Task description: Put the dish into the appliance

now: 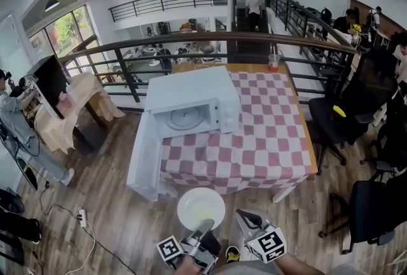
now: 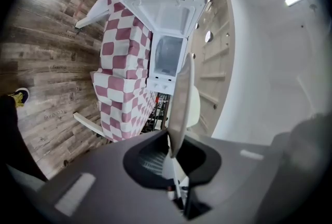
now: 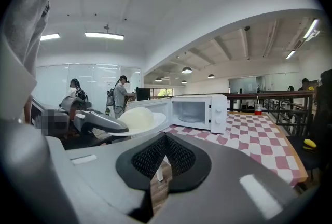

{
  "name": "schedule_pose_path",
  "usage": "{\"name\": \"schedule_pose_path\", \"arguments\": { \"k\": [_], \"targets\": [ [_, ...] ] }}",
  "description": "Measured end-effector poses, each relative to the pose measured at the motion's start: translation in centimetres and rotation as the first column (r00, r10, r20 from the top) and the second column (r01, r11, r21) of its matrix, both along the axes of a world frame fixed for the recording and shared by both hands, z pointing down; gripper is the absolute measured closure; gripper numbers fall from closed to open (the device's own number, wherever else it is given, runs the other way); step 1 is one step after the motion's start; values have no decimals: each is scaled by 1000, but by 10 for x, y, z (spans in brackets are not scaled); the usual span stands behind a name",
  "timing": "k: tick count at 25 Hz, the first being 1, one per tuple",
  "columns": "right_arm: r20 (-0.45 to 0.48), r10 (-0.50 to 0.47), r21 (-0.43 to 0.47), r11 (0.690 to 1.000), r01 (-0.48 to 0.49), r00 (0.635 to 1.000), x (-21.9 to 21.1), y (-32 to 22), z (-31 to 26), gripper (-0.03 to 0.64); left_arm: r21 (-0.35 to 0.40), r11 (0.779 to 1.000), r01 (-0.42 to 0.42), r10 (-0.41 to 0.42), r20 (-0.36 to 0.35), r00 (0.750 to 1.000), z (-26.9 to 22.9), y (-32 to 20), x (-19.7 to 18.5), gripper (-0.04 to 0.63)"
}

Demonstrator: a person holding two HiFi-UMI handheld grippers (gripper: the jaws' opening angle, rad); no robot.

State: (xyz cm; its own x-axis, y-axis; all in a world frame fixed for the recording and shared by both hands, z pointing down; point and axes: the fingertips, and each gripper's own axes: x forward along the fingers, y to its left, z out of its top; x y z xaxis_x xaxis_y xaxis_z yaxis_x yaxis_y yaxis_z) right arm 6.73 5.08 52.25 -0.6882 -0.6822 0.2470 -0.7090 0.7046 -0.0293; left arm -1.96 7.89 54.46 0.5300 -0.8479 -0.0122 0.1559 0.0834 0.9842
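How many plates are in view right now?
1: the white plate, gripped at its rim by the left gripper, short of the open microwave. Others may be hidden.

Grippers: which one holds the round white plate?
The left gripper: jaws shut on the rim of the round white plate; the right gripper has jaws together, empty.

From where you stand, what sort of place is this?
Probably an open-plan office or lab on an upper floor: a dark metal railing overlooks a lower level, black swivel office chairs stand at the right, and a white microwave oven sits on a pink-and-white checked tablecloth.
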Motion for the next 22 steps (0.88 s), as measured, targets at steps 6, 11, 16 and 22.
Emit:
{"name": "schedule_pose_path", "arguments": {
  "k": [6, 11, 16, 22],
  "targets": [
    [11, -21, 8, 1000, 21, 1000, 9, -18, 0, 618, 5, 1000, 12, -12, 1, 1000, -1, -16, 11, 571],
    [21, -31, 12, 999, 31, 999, 14, -25, 0, 618, 7, 1000, 18, -18, 9, 1000, -1, -22, 17, 571],
    [36, -32, 12, 999, 31, 999, 19, -28, 4, 618, 12, 1000, 18, -19, 19, 1000, -2, -24, 23, 571],
    [48, -44, 22, 999, 43, 998, 16, -29, -3, 618, 19, 1000, 22, -23, 24, 999, -6, -26, 22, 571]
  ]
}}
